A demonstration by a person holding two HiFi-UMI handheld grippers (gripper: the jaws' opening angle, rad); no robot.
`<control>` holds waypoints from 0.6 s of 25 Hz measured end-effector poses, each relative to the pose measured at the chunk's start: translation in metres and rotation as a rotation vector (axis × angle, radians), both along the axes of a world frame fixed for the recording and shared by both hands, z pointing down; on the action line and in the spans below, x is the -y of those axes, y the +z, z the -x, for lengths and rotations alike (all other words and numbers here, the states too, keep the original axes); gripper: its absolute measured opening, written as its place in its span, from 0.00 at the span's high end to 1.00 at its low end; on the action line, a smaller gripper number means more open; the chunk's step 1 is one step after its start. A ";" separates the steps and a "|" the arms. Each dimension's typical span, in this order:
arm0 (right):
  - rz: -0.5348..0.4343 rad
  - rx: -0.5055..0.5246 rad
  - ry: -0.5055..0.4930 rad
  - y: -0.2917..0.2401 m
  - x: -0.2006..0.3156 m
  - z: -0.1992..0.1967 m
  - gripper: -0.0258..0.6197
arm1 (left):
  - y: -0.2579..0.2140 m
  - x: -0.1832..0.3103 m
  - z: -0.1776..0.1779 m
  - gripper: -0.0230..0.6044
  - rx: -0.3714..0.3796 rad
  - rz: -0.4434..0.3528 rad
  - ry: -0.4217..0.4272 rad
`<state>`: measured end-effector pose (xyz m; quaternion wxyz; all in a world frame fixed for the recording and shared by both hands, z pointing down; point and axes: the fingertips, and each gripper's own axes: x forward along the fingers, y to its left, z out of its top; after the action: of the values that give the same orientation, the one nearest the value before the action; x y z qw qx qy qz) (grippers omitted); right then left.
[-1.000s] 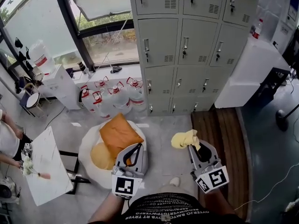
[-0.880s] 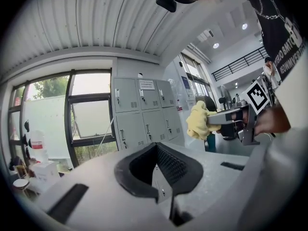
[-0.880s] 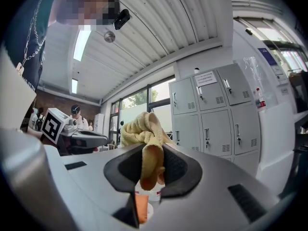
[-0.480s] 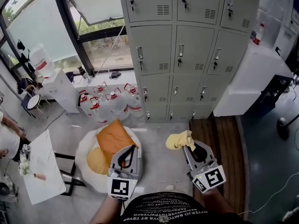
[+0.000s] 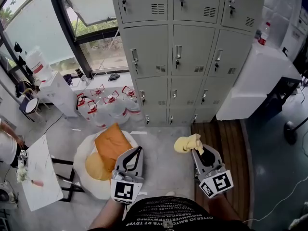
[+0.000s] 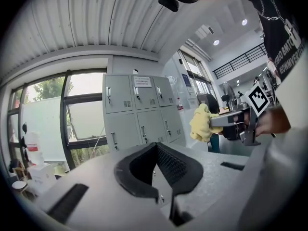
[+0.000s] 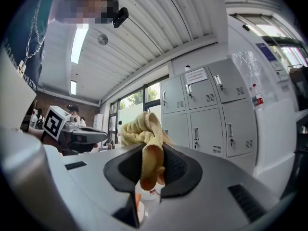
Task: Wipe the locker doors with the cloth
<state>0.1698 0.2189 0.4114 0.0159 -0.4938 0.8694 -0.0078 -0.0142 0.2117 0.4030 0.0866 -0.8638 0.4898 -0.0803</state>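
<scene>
Cloth (image 5: 186, 143) is pinched in right gripper (image 5: 194, 151), well short of locker doors (image 5: 191, 47), ready for wiping; left gripper (image 5: 139, 150) is held closed, empty.

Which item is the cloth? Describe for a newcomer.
Find the grey metal lockers, then look down in front of them. The crumpled pale-yellow cloth is clamped in the right gripper; the left gripper, jaws together, holds nothing.

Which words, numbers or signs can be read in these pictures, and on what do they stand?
No text is readable with certainty.
Paper label on an upper locker door: too small.
Print on the person's shirt: upside down, blurred.
Square marker: pattern only, no words.
</scene>
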 end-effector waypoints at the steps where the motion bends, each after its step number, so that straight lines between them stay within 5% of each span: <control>1: 0.011 0.002 0.006 0.003 0.003 -0.003 0.85 | 0.003 0.000 -0.001 0.96 0.007 0.007 0.003; 7: 0.039 -0.012 -0.012 0.016 0.014 0.010 0.85 | 0.024 0.007 0.023 0.96 -0.011 0.079 -0.052; 15: 0.054 -0.022 0.007 0.021 0.044 0.036 0.85 | 0.031 0.048 0.040 0.96 -0.011 0.073 -0.008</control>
<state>0.1338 0.1754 0.4325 -0.0069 -0.4972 0.8672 -0.0259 -0.0539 0.1632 0.4339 0.0521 -0.8650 0.4903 -0.0936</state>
